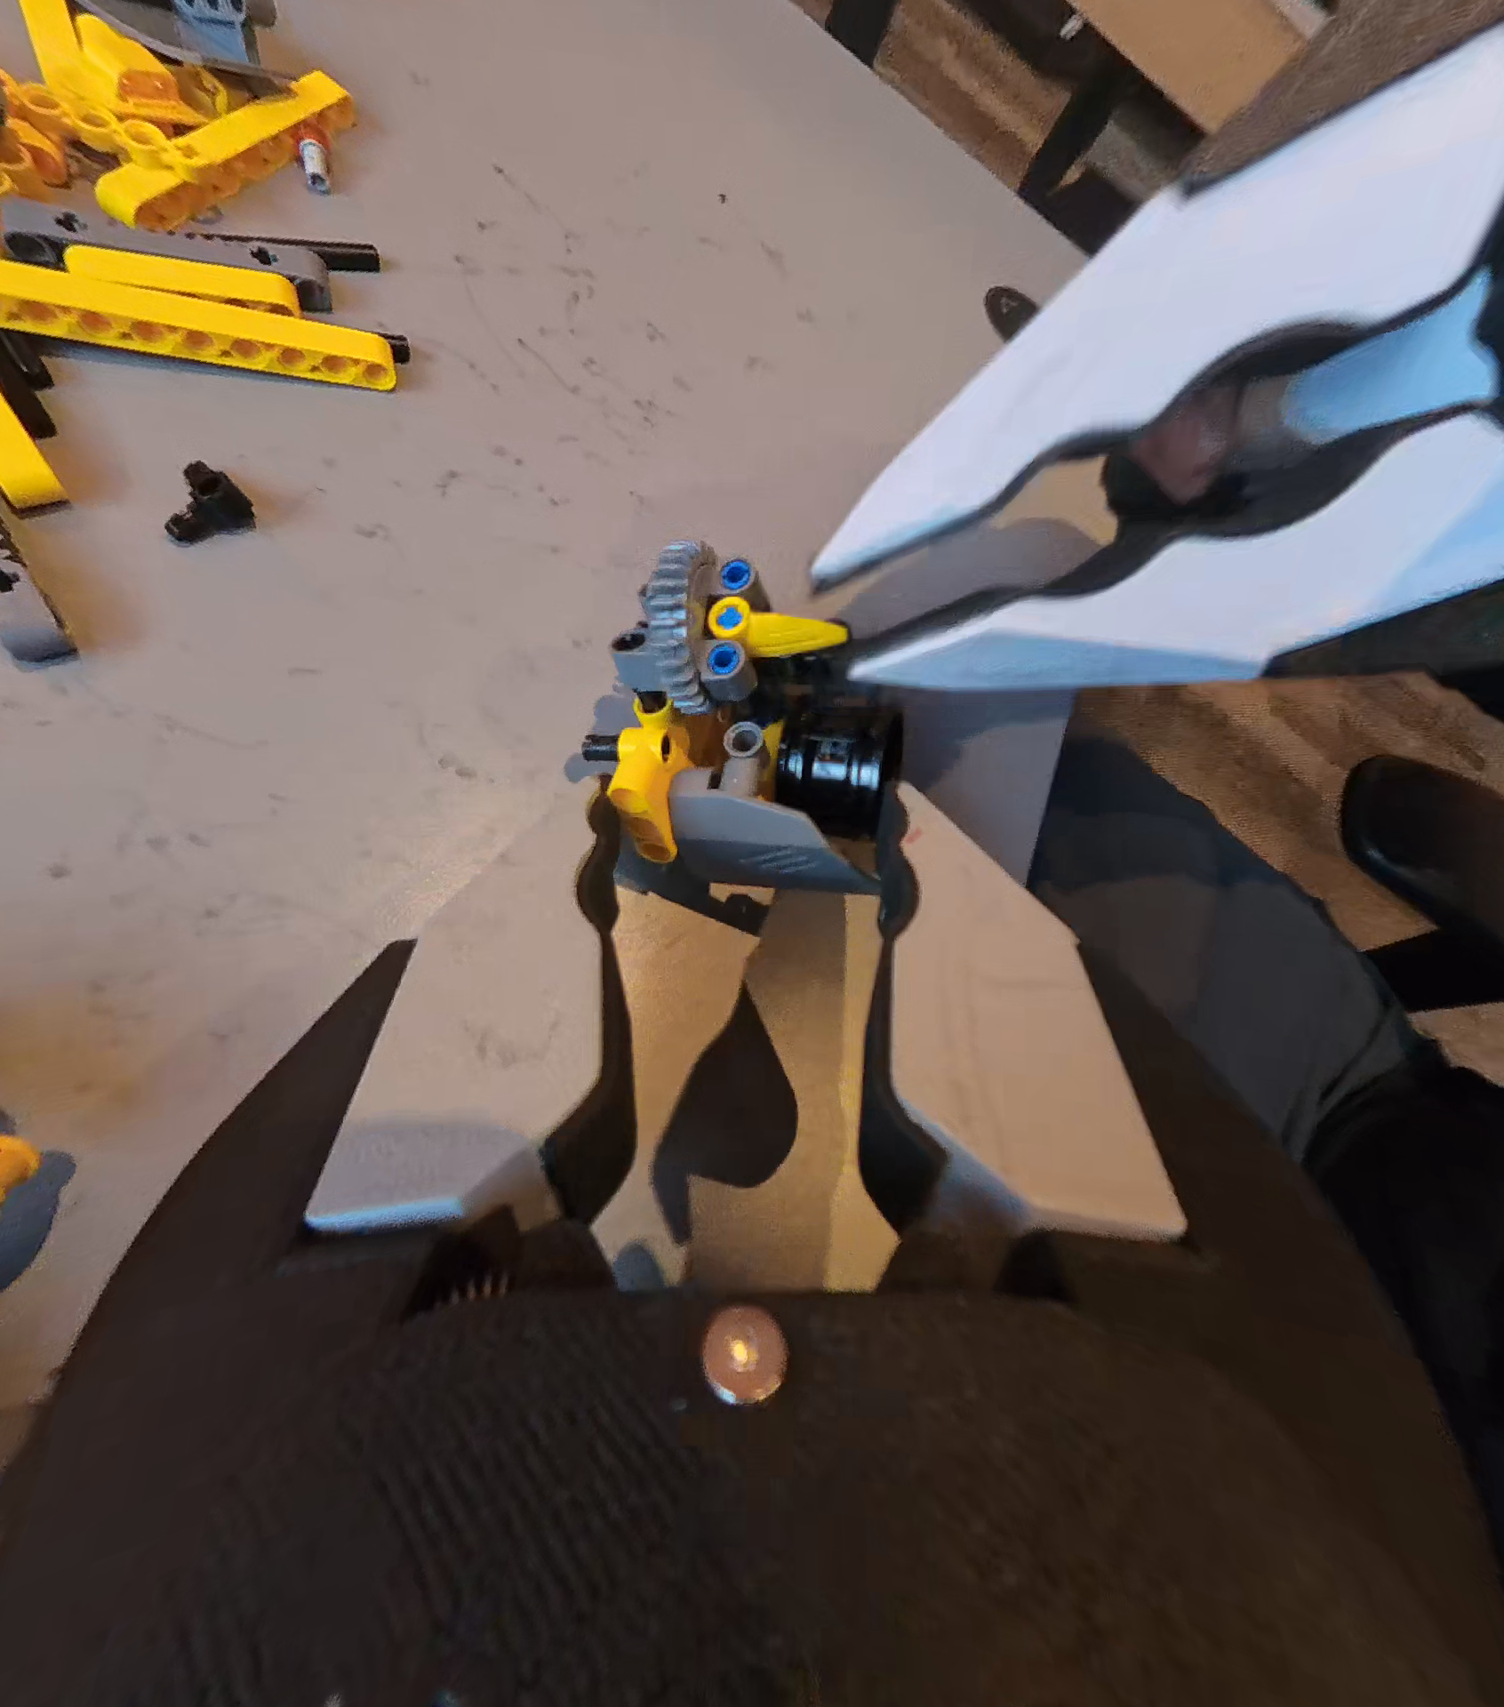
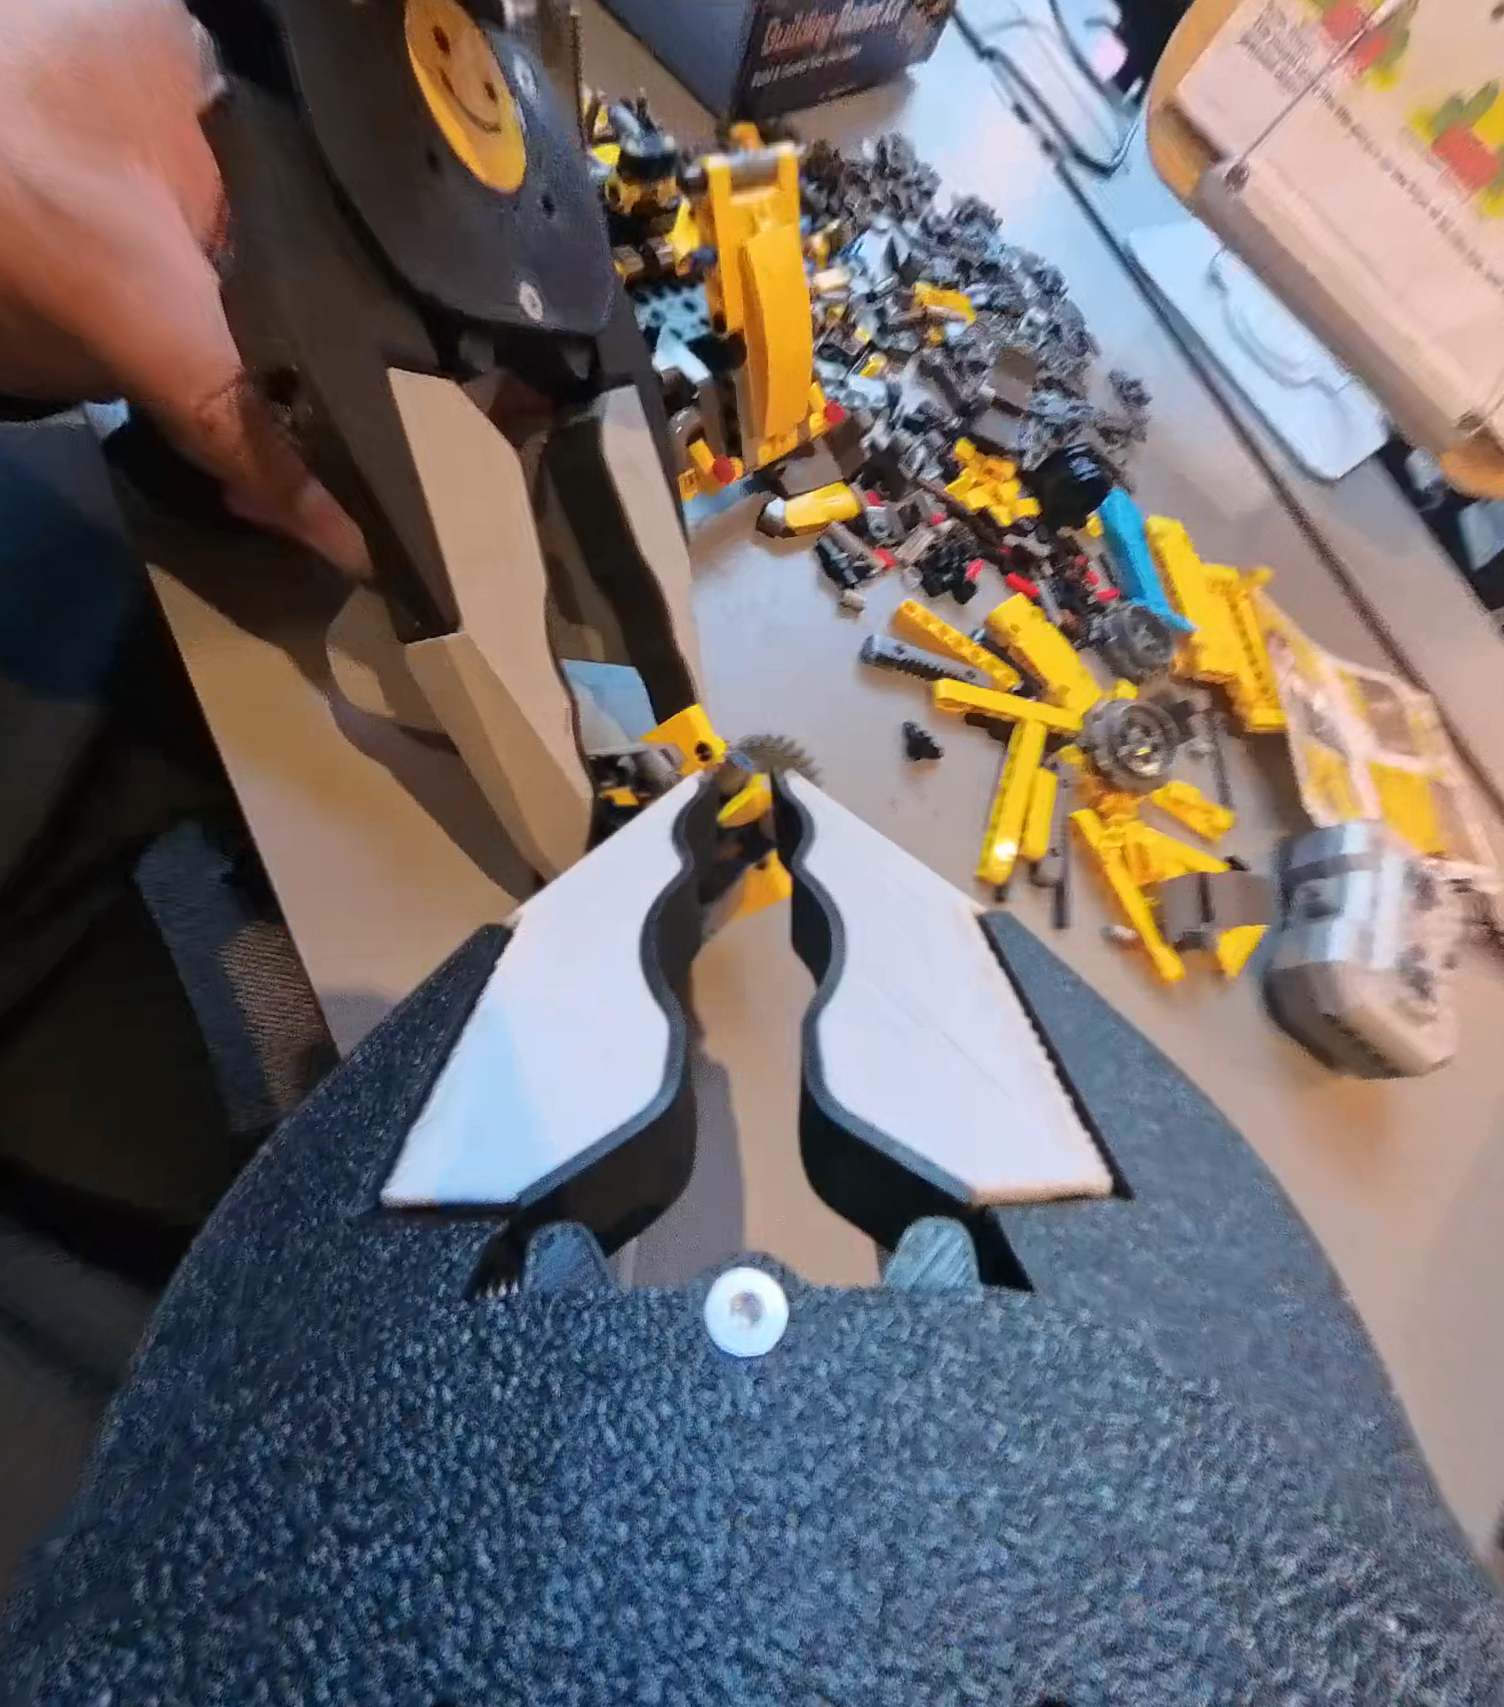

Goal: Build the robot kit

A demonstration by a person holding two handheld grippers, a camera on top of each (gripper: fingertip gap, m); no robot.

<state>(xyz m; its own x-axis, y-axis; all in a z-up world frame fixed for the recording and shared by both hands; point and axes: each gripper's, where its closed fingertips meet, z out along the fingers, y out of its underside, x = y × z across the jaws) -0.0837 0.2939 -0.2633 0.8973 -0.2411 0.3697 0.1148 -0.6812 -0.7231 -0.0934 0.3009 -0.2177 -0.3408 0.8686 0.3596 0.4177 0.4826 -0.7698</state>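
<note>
The left claw (image 1: 744,887) is clenched on the lower end of a small brick model (image 1: 730,730), its fingertips (image 1: 602,887) pressed against the grey panel and yellow piece. Beyond them the model's grey gear (image 1: 679,628) and blue pins stand up. The right claw (image 2: 744,794) comes in from the right, nearly closed, pinching the model's yellow pointed piece (image 1: 799,633). Farther left on the table (image 1: 545,277) lie yellow beams (image 1: 176,319) and a small black connector (image 1: 208,503).
</note>
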